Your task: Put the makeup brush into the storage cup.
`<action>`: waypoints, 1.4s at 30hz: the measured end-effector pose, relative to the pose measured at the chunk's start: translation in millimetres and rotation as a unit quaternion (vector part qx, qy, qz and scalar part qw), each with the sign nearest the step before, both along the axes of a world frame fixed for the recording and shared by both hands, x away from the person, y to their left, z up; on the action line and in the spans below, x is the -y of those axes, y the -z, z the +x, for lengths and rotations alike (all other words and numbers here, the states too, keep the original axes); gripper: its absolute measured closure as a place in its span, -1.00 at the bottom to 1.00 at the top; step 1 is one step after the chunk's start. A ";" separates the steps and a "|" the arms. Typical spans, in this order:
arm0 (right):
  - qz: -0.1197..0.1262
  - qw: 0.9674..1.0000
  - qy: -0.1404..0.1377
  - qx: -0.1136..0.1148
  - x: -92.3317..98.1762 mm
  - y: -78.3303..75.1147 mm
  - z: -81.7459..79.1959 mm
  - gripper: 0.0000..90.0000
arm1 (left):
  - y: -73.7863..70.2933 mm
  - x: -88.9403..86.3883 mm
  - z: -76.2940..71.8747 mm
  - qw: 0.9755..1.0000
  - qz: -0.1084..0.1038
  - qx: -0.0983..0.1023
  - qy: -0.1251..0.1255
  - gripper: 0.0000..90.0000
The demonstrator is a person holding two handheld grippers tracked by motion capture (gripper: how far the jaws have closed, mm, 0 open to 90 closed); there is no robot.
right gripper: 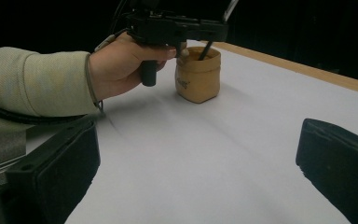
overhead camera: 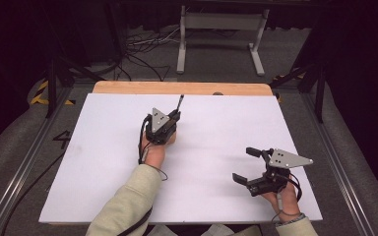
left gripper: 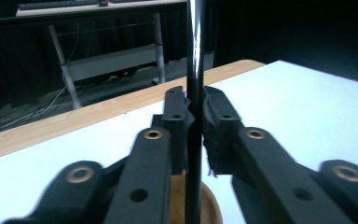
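A: What is the thing being handled?
B: A thin, glossy black rod [left gripper: 195, 93], like a pen or brush handle. It stands nearly upright, its lower end inside a small tan pouch-like cup [right gripper: 198, 74] with a rolled rim, its upper end sticking out past the hand-held gripper toward the far edge [overhead camera: 180, 101].
A: Any writing?
B: A dark printed mark on the cup's side, too small to read.
A: Where is it?
B: Around the middle of the white table [overhead camera: 103, 147], toward the far side.
A: And the left hand-held gripper [left gripper: 195, 114]?
B: Its jaws are pressed closed on the rod from both sides, right above the cup. The left hand [right gripper: 121, 65] holds its grip.
A: The right hand-held gripper [overhead camera: 248, 164]?
B: Near the right edge, well apart from the cup, jaws spread wide with nothing between them.
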State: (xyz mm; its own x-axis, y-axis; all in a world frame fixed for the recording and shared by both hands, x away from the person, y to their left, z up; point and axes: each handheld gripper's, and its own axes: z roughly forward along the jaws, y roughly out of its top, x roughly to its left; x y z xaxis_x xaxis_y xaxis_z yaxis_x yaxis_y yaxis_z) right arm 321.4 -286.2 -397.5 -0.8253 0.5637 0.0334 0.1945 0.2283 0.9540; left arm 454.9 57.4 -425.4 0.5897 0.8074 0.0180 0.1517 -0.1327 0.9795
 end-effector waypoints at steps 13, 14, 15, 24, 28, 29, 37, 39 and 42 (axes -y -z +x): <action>0.002 1.000 0.007 0.009 2.3 -4.0 3.0 -1.00 | -19.2 -16.9 -10.5 0.997 -0.046 0.003 0.061 -0.48; 0.001 1.000 0.008 0.010 2.4 -4.6 3.6 -1.00 | -21.1 -19.3 -12.3 0.997 -0.048 0.001 0.067 -0.52; 0.002 1.000 0.009 0.012 2.6 -5.1 4.4 -1.00 | -23.0 -21.5 -14.0 0.996 -0.053 0.000 0.070 -0.56; 0.005 1.000 0.016 0.021 5.3 -10.0 14.2 -1.00 | -35.3 -45.9 -30.9 0.994 -0.040 -0.011 0.100 -0.92; 0.006 0.999 0.023 0.027 7.0 -9.7 18.0 -1.00 | -38.1 -59.8 -41.6 0.993 -0.043 -0.022 0.112 -0.96; 0.007 0.999 0.025 0.027 7.9 -9.4 19.4 -1.00 | -38.9 -63.6 -43.9 0.992 -0.042 -0.020 0.114 -0.96; 0.009 0.999 0.041 0.028 14.3 -6.5 21.4 -1.00 | -41.9 -88.5 -62.4 0.990 -0.048 -0.027 0.130 -0.98; 0.010 0.999 0.043 0.030 16.5 -5.7 20.9 -1.00 | -41.5 -92.6 -66.2 0.989 -0.049 -0.029 0.134 -0.99; 0.011 0.998 0.048 0.030 20.1 -4.4 19.7 -1.00 | -39.8 -98.6 -71.5 0.988 -0.042 -0.030 0.148 -0.99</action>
State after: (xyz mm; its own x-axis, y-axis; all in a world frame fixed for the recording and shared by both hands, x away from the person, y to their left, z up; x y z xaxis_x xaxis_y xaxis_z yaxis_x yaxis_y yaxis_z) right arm 341.1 -306.3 -393.1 -0.7686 0.6397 -0.0002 0.1575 0.1895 0.9692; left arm 383.3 156.1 -385.5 0.7975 0.5974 -0.0841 0.1763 -0.0975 0.9795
